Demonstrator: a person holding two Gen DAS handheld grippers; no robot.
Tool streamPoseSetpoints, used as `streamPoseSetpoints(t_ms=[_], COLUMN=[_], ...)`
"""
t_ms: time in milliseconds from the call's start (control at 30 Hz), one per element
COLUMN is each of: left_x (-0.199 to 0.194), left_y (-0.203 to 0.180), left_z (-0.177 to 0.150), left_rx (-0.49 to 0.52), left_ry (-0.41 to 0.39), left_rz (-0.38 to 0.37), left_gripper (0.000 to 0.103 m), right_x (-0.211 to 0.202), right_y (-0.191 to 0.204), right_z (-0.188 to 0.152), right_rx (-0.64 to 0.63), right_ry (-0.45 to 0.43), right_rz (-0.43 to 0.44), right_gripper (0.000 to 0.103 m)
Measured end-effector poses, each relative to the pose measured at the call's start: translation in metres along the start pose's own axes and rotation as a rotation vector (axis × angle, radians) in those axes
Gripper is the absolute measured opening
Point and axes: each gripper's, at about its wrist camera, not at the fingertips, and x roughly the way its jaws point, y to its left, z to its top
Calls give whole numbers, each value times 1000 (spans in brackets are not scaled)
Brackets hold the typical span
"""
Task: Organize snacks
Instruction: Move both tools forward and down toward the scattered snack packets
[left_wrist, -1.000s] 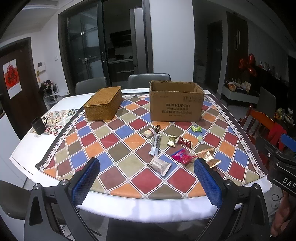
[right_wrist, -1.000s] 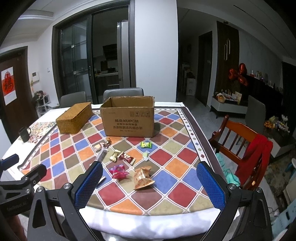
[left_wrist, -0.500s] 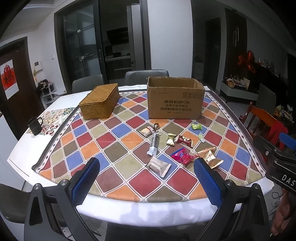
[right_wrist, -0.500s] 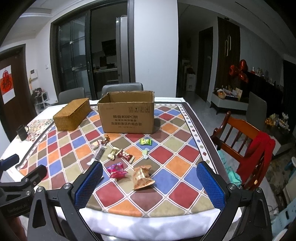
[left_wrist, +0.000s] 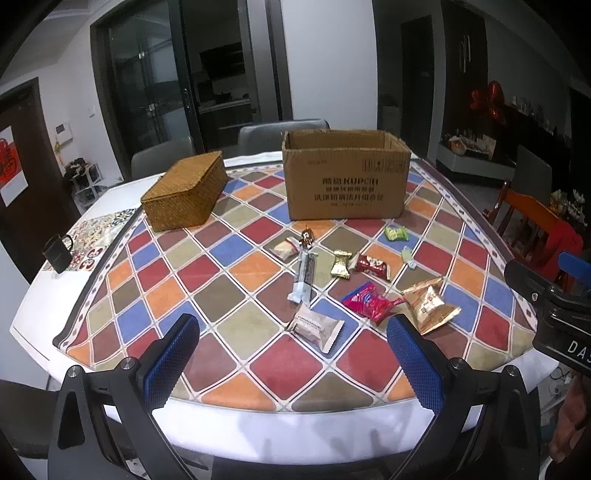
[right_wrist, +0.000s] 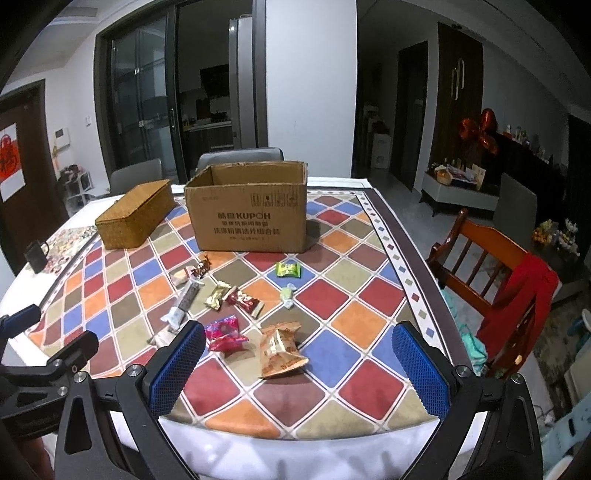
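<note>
Snacks, loose, scattered on a table (left_wrist: 258, 435) with a harlequin-patterned cloth, all in the centre of both frames, in front of an open cardboard box (left_wrist: 345, 186) printed with dark lettering. Items, left wrist view: white wrapped cake (left_wrist: 317, 328) lowest, between the blue pads; magenta wrapped sweet (left_wrist: 367, 302) just to its upper right; gold crinkled packet (left_wrist: 430, 304) right of that; long pale stick pack (left_wrist: 304, 275) above the cake, lying roughly upright in the frame; small gold-wrapped candy (left_wrist: 341, 264) and dark red candy (left_wrist: 373, 264) side by side right of the stick; green packet (left_wrist: 395, 233) and pale green sweet (left_wrist: 408, 255) further right; cream packet (left_wrist: 286, 246) and small brown figure-shaped sweet (left_wrist: 307, 236) nearest the box. Woven lidded basket (left_wrist: 184, 192), upper left of the box, lid shut. Black mug (left_wrist: 56, 251) at the left edge on a patterned mat. Left gripper (left_wrist: 295, 365): jaws spread wide, nothing between them, hanging over the near table edge. Right gripper (right_wrist: 297, 373): jaws likewise wide apart and empty, low in its frame, the gold packet and magenta sweet lying just beyond its pads. Wooden chair (right_wrist: 491, 258) with a red garment, right of the table.
</note>
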Motion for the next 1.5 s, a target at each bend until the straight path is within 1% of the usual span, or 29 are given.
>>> streamPoseSetpoints(t_ms=[167,500,800,900,1233,1500], left_x=[21,54,85,95,128,148], left_y=[-1,-1,-6,-7,-14,-15], left_z=[-4,-8,-14,-16,-23,-31], left_rx=[10,14,62,78,125,156], left_ry=[30,59,68,72,114,147], left_rz=[-15,-29,-48,-52,-59,-57], left_gripper=[103,103,103,101,95,89], right_x=[19,54,84,92,121,141], right_y=[3,10,15,17,19,23], right_z=[-5,-12,-17,-20,-31,-38], right_rx=[-7,-22,-31,-39,-45,-53], right_ry=[36,89,122,131,177,203], right_rz=[3,-1,-3,-11,-11,-9], right_gripper=[101,100,98,98,92,91])
